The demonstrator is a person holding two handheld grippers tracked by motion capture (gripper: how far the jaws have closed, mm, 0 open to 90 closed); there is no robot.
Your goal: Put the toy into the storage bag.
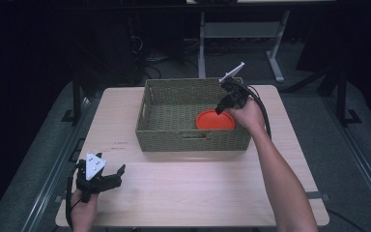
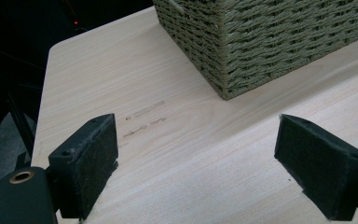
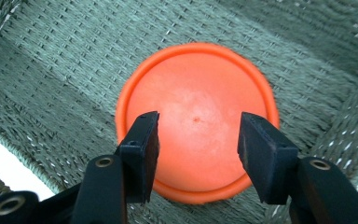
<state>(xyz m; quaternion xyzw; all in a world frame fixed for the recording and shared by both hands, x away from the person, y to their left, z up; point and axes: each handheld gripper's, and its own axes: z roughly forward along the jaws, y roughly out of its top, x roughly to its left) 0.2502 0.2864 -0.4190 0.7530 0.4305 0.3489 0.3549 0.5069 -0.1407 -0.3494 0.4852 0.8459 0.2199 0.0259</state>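
Orange disc [image 1: 215,120] lies flat on the floor of the woven basket [image 1: 174,137], toward its right end, at about four o'clock from the basket's middle in the high view. By the look of it, the step in hand is letting go of the disc after setting it down, so the thing to do well is to draw the tool straight up and out, keeping the jaws clear of the disc's raised rim and of the basket's right wall so nothing gets dragged along.

Over at the table's [image 1: 198,193] seven o'clock corner, the left gripper [image 1: 107,180] rests low with its pads spread wide over bare wood, holding and touching nothing. Inside the basket, the right gripper [image 3: 198,154] hangs over the disc with its jaws partly open, about midway; the gripper's pads [image 3: 145,149] frame the disc's centre without pinching it.
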